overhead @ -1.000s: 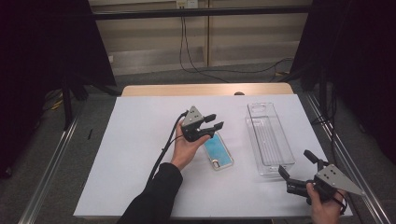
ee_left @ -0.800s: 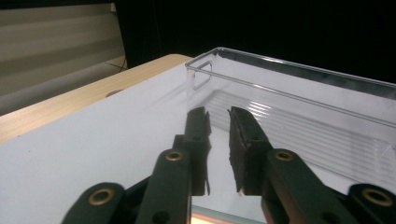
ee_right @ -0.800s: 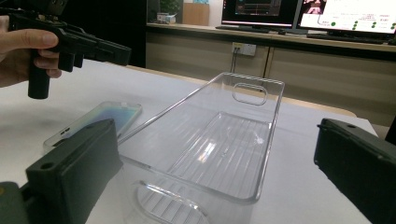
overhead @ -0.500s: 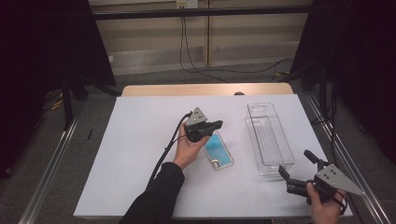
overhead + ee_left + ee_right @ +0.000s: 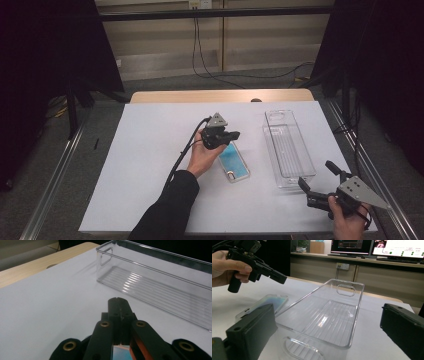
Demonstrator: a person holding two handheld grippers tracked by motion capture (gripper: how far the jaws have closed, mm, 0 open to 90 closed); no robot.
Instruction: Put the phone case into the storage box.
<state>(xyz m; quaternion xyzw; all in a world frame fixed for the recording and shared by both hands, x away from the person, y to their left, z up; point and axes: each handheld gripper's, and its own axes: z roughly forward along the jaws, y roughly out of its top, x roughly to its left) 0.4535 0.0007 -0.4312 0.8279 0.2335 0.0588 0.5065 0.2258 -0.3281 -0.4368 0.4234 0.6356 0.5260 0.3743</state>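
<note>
Phone [image 5: 234, 161]: lying flat on the white table [image 5: 150, 165], face up, just left of the clear bin [image 5: 289, 149] and just under the left gripper.
Left gripper [image 5: 231, 135]: hovering above the phone's far end, its jaws having just closed; they are meeting flat with nothing between them, as the left gripper view [image 5: 118, 305] is showing.
Right gripper [image 5: 320, 181]: resting at the table's near right corner, jaws standing wide, holding nothing, pointing along the bin [image 5: 329, 315].
Handling: probably stiff, light, smooth and slippery; glass face likely breaking if dropped. Being thin and flat, it is offering little to pinch; gripping across the two long edges is looking safest.
Hard to see: the phone's far end is sitting under the left gripper; whether it is wearing a clear case [image 5: 262, 305] is unclear.
</note>
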